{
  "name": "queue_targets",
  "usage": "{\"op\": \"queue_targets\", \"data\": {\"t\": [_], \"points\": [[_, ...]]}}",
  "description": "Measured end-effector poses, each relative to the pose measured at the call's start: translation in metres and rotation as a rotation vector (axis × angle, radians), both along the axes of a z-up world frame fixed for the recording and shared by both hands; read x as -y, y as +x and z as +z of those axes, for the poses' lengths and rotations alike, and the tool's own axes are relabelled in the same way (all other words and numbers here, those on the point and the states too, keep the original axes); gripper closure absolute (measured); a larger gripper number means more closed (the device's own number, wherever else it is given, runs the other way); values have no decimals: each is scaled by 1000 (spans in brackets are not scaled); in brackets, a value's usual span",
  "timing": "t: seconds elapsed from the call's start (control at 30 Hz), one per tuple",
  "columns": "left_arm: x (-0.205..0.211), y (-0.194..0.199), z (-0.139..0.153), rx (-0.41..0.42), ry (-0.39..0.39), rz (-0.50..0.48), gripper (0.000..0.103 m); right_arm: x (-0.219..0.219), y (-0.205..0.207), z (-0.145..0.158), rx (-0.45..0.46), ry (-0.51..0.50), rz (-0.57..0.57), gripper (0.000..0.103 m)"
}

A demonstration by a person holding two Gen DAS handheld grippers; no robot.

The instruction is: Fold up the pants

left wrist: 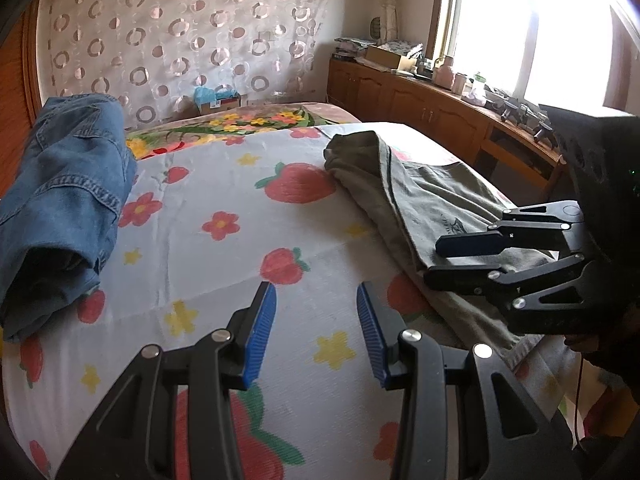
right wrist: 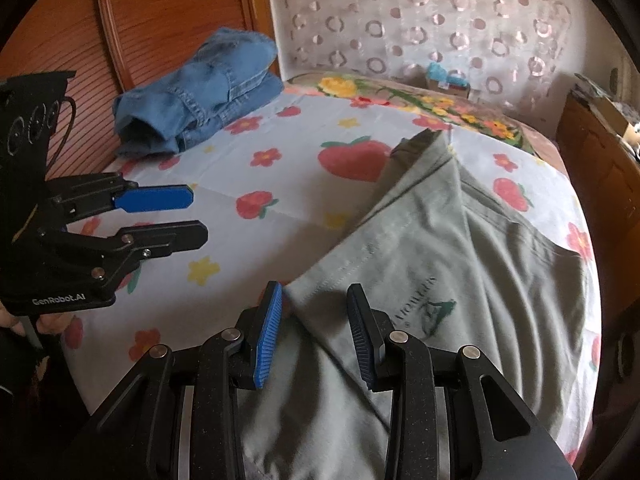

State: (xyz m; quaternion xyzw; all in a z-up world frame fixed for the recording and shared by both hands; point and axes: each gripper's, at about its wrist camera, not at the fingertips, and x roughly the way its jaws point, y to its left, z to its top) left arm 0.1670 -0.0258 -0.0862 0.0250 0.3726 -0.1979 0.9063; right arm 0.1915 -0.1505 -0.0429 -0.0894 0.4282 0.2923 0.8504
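Note:
Grey-green pants [right wrist: 460,264] lie partly folded on the right side of the bed, with a small dark logo; they also show in the left wrist view [left wrist: 424,196]. My right gripper [right wrist: 316,300] is open, low over the pants' near left corner, its jaws astride the fabric edge; it also shows in the left wrist view [left wrist: 432,260]. My left gripper [left wrist: 316,300] is open and empty above the bare sheet, left of the pants; it also shows in the right wrist view [right wrist: 198,216].
Folded blue jeans [left wrist: 60,200] sit at the bed's far left, near a wooden headboard [right wrist: 168,12]. The strawberry-and-flower sheet [left wrist: 224,216] covers the bed. A wooden cabinet [left wrist: 432,104] with clutter runs under the window on the right. A patterned curtain [left wrist: 180,32] hangs behind.

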Motion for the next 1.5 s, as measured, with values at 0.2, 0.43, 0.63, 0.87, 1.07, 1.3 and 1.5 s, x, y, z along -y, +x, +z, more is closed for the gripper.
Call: {"op": "queue_targets", "data": {"t": [0.2, 0.43, 0.63, 0.87, 1.07, 1.3, 1.5], "points": [[-2, 1, -4, -10, 0, 7, 62, -6, 2, -8, -12, -36, 10, 71], [2, 1, -5, -12, 10, 0, 62, 4, 5, 2, 2, 11, 2, 101], [14, 2, -4, -19, 12, -21, 62, 26, 8, 22, 51, 46, -50, 101], [34, 4, -4, -32, 12, -61, 62, 70, 23, 43, 118, 7, -133, 101], [49, 5, -2, -34, 11, -87, 62, 114, 44, 52, 160, -53, -216, 101], [62, 6, -5, -48, 22, -96, 62, 142, 71, 39, 165, -117, -257, 101], [68, 6, -7, -58, 34, -92, 62, 151, 87, 24, 150, -162, -285, 101]]}}
